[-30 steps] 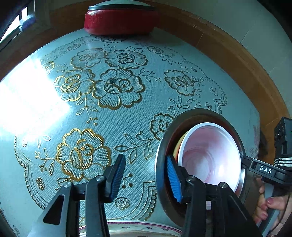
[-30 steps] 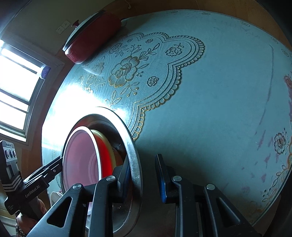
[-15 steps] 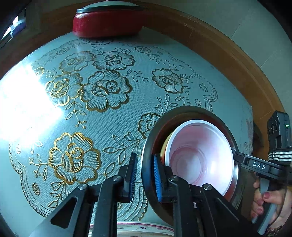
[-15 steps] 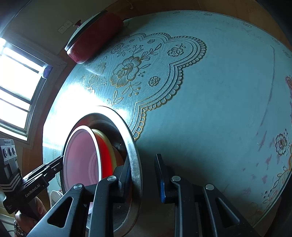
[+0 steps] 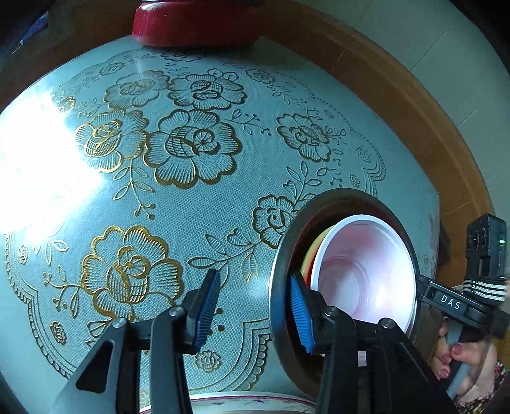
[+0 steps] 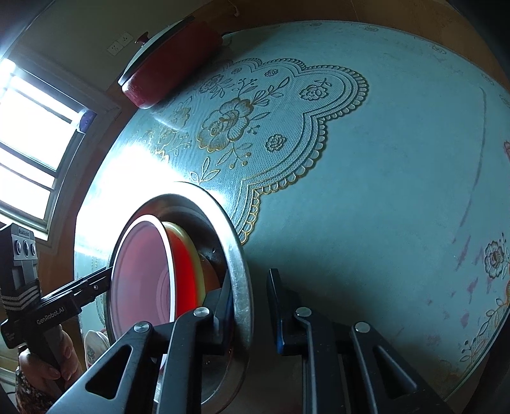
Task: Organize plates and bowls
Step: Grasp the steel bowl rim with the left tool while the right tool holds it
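Note:
A large steel bowl (image 5: pixel 279 286) stands on the floral table with a stack nested inside: a pink bowl with a white rim (image 5: pixel 363 274) over red and yellow dishes (image 6: pixel 188 270). My left gripper (image 5: pixel 255 302) is open and straddles the steel rim, one pad inside, one outside. My right gripper (image 6: pixel 251 305) is open and straddles the opposite side of the steel bowl's rim (image 6: pixel 239 274) the same way. Each gripper shows in the other's view.
A red lidded pot (image 5: pixel 194 19) stands at the table's far edge, also in the right wrist view (image 6: pixel 169 63). A patterned plate's rim (image 5: pixel 242 403) shows just below my left gripper. The table's wooden edge (image 5: pixel 424 127) curves on the right.
My left gripper closed around the steel rim half a second ago and has now opened wide again. The right gripper has hardly moved.

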`<state>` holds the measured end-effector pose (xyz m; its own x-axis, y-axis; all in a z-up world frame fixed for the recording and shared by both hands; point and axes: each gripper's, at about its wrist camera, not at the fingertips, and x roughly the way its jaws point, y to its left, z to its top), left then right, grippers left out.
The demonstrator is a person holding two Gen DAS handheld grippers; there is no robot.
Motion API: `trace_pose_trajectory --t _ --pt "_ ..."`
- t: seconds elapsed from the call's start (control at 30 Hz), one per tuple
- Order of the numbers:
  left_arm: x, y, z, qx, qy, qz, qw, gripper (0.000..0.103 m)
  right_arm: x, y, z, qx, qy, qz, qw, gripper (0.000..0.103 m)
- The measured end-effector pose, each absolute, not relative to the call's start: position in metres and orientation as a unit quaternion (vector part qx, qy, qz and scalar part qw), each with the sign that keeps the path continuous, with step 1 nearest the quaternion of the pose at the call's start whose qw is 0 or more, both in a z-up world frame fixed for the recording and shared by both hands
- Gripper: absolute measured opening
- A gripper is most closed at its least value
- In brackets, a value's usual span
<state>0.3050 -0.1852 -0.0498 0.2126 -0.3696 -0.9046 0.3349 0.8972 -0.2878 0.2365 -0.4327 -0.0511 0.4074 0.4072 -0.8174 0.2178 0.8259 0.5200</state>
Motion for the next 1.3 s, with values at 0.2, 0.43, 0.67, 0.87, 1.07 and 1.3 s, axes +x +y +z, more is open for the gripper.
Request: trace_pose_trajectory --t 0.2,0.43,0.67,0.87,1.07,1.3 --pt "0.293 -0.195 -0.047 0.009 0.564 -0.264 0.782 0.010 0.235 -0.431 -0.051 0.283 0.530 0.087 0.795 0.012" --pt "0.298 -0.191 -0.051 -0.018 0.580 -0.275 0.767 0.011 0.236 -0.428 -0.048 0.260 0.526 0.103 0.803 0.012" --pt "0.308 -0.181 -0.063 -0.042 0.605 -0.259 0.752 0.039 0.236 -0.438 -0.057 0.326 0.531 0.107 0.775 0.012" --pt "0.303 -0.188 -0.065 -0.018 0.601 -0.262 0.755 0.034 0.237 -0.429 -0.055 0.292 0.541 0.097 0.783 0.011" --pt "0.295 -0.205 -0.057 0.027 0.575 -0.278 0.769 0.013 0.238 -0.425 -0.052 0.279 0.536 0.094 0.791 0.007" --pt "0.292 -0.200 -0.052 0.024 0.565 -0.283 0.775 0.012 0.232 -0.423 -0.050 0.266 0.529 0.094 0.800 0.006"
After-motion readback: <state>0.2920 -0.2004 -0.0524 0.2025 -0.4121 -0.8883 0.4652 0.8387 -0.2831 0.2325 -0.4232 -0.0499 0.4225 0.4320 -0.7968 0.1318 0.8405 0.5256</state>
